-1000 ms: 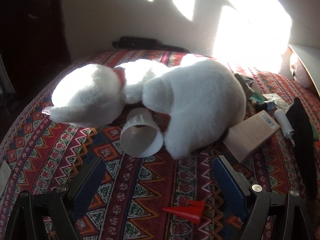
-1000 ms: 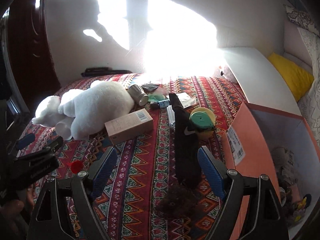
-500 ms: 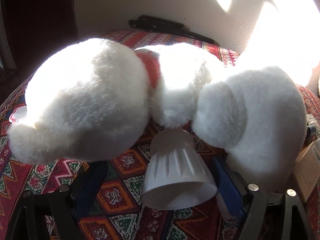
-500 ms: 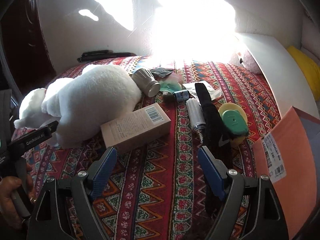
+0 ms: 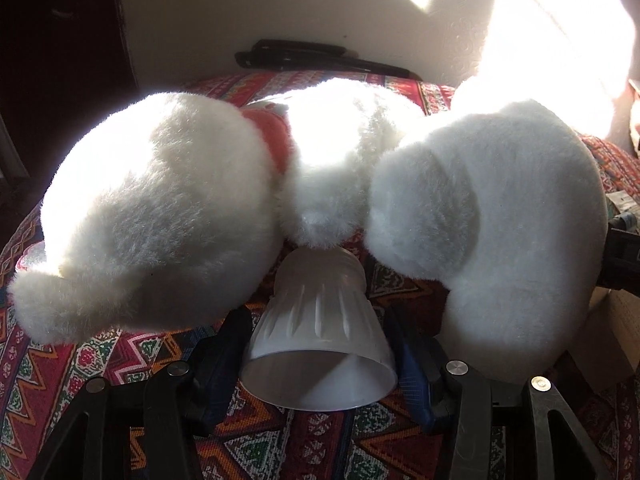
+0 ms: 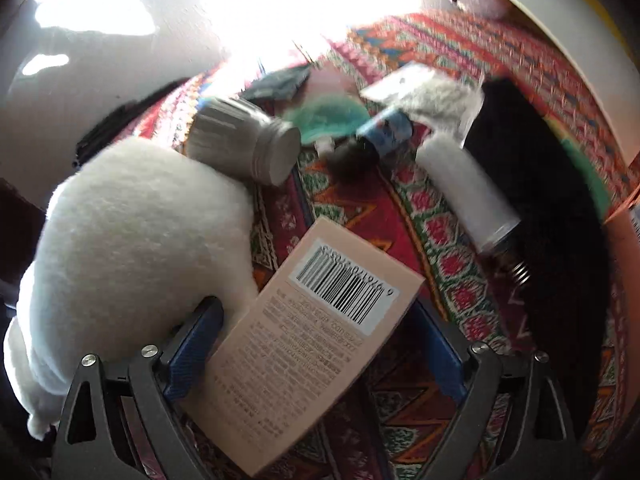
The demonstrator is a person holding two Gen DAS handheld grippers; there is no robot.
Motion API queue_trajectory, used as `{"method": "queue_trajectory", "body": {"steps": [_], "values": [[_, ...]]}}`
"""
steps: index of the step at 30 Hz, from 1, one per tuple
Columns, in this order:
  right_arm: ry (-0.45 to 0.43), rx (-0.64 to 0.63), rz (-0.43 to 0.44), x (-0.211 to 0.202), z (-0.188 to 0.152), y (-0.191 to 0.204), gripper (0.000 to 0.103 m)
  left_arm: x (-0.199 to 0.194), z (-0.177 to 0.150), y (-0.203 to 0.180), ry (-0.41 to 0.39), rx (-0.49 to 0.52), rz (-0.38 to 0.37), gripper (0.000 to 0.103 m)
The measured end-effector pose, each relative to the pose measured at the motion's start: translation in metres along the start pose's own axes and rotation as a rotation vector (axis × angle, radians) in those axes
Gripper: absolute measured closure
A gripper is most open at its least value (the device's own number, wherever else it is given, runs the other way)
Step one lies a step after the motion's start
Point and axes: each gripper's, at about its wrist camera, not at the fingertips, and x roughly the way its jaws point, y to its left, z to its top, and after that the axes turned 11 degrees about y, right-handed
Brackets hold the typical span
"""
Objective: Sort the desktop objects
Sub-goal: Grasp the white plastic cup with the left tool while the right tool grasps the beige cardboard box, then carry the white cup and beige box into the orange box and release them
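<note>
Left wrist view: your left tool point(image 5: 320, 344) is narrow around the white cup point(image 5: 320, 344), plush toy point(image 5: 160, 208) at 12 o'clock. Your right tool point(image 6: 316, 344) stands wide around the beige box point(image 6: 300, 344).

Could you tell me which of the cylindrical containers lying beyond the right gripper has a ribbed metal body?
The silver ribbed metal can, resting against the white plush toy; the white smooth plastic tube and the small blue bottle lie farther right.

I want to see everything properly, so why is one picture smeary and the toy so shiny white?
Right wrist view: motion blur smears the silver cap and black strap; only the barcode box stays fairly sharp. Left wrist view: sharp, but sunlight glares off the white plush toy and wall, while the white cup sits shaded.
</note>
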Motion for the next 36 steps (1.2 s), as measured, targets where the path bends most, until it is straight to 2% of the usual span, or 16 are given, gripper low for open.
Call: {"method": "queue_trajectory", "body": {"steps": [1, 2, 3, 4, 5, 10, 14, 20, 25, 28, 31, 33, 36], "values": [[0.007, -0.003, 0.004, 0.005, 0.001, -0.001, 0.004, -0.002, -0.001, 0.0, 0.005, -0.002, -0.006, 0.044], [0.009, -0.035, 0.002, 0.002, 0.0, -0.001, 0.013, -0.004, -0.003, 0.0, 0.01, -0.005, -0.012, 0.044], [0.011, -0.067, 0.0, -0.002, -0.002, -0.001, 0.035, -0.007, -0.004, -0.001, 0.016, -0.007, -0.018, 0.044], [0.008, -0.081, 0.015, -0.01, -0.01, -0.005, 0.045, -0.011, -0.006, -0.001, 0.019, -0.008, -0.02, 0.044], [0.005, -0.095, 0.031, -0.018, -0.018, -0.01, 0.05, -0.015, -0.008, -0.001, 0.023, -0.01, -0.022, 0.044], [-0.012, -0.167, 0.107, -0.06, -0.056, -0.033, 0.05, -0.041, -0.025, 0.007, 0.049, -0.069, -0.077, 0.044], [-0.025, -0.224, 0.169, -0.093, -0.086, -0.051, 0.05, -0.066, -0.049, 0.022, 0.047, -0.068, -0.097, 0.045], [-0.071, -0.27, 0.276, -0.141, -0.13, -0.078, 0.05, -0.113, -0.092, 0.012, 0.003, -0.011, -0.143, 0.045], [-0.12, -0.296, 0.315, -0.168, -0.161, -0.088, 0.05, -0.155, -0.122, -0.005, -0.061, 0.074, -0.158, 0.045], [-0.141, -0.316, 0.311, -0.185, -0.179, -0.096, 0.05, -0.151, -0.142, -0.012, -0.009, 0.086, -0.156, 0.045], [-0.134, -0.316, 0.295, -0.19, -0.187, -0.109, 0.05, -0.127, -0.171, -0.011, 0.111, 0.077, -0.166, 0.045], [-0.116, -0.308, 0.303, -0.189, -0.187, -0.116, 0.05, -0.119, -0.184, -0.014, 0.141, 0.088, -0.155, 0.043], [-0.111, -0.305, 0.302, -0.19, -0.187, -0.125, 0.05, -0.117, -0.194, -0.018, 0.139, 0.116, -0.105, 0.044]]}}
